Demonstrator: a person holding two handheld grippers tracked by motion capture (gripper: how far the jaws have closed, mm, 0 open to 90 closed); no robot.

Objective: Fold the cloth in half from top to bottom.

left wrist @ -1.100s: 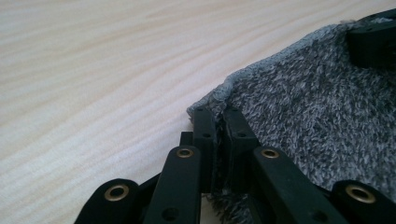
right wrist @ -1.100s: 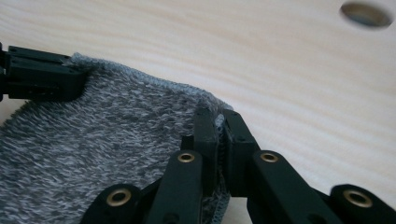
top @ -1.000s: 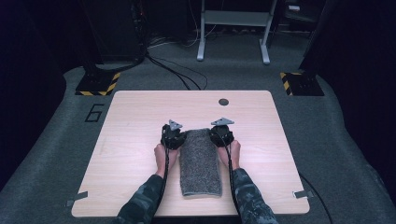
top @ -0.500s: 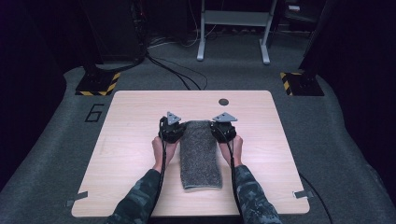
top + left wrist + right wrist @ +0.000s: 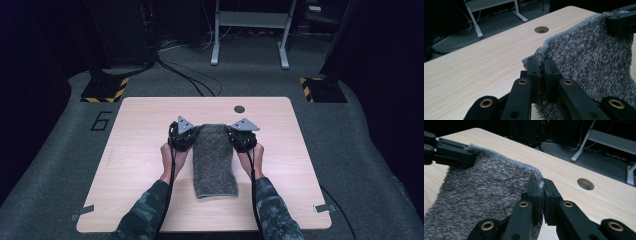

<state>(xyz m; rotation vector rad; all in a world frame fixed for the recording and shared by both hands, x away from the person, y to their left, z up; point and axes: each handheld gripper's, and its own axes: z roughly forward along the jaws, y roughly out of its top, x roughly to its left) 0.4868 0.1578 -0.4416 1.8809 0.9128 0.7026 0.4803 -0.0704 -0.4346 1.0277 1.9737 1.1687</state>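
Grey towel [image 5: 214, 160] lengthwise toward person

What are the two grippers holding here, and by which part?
Both hold the grey towel: the left gripper is shut on its far left corner, the right gripper on its far right corner.
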